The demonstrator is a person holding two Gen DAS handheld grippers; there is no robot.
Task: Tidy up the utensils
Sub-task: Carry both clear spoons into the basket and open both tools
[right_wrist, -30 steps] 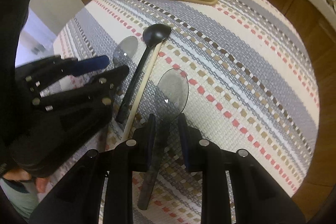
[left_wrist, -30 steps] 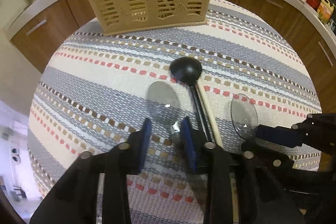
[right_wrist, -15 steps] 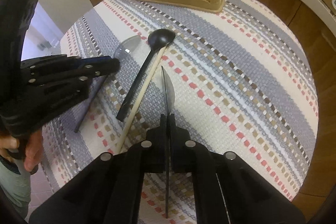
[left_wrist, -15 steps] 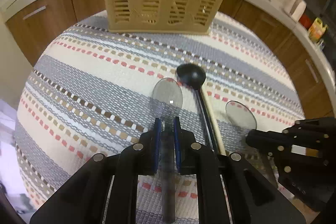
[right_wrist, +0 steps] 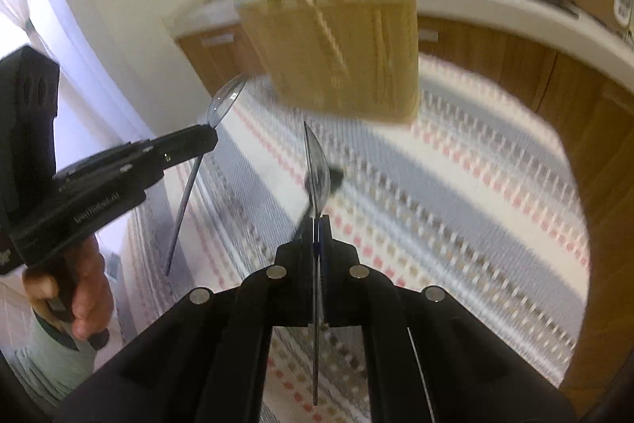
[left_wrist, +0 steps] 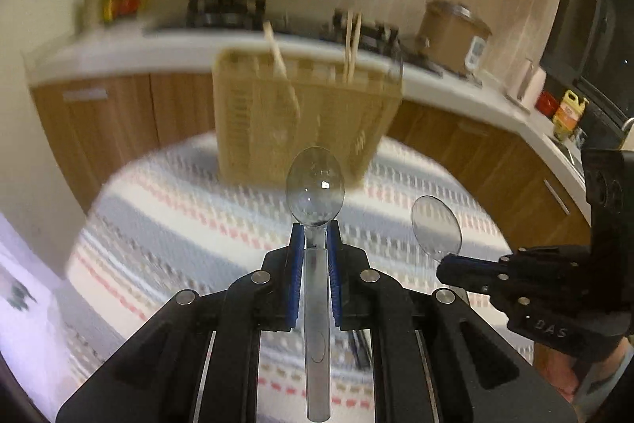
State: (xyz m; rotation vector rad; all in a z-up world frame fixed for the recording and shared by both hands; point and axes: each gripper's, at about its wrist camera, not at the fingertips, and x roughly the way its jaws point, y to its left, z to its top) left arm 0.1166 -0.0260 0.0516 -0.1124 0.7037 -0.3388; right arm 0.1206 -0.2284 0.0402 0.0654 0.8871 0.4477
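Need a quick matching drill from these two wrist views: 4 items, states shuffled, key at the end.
Items
1. left gripper
2. right gripper
3. beige basket
4. black ladle

States
a. lies on the striped cloth
b. shut on a clear spoon seen edge-on
c. holds upright wooden sticks
d. shut on a clear spoon, bowl facing its camera

Pairs: 1-d, 2-b, 3-c, 4-a

Basket point(left_wrist: 305, 121): on bench point(left_wrist: 166, 209), far edge, ahead of both grippers.
Chopsticks point(left_wrist: 350, 42): upright in basket.
Left spoon point(left_wrist: 315, 185): above bench, betw. camera & basket.
Right spoon point(left_wrist: 436, 226): just right of it.
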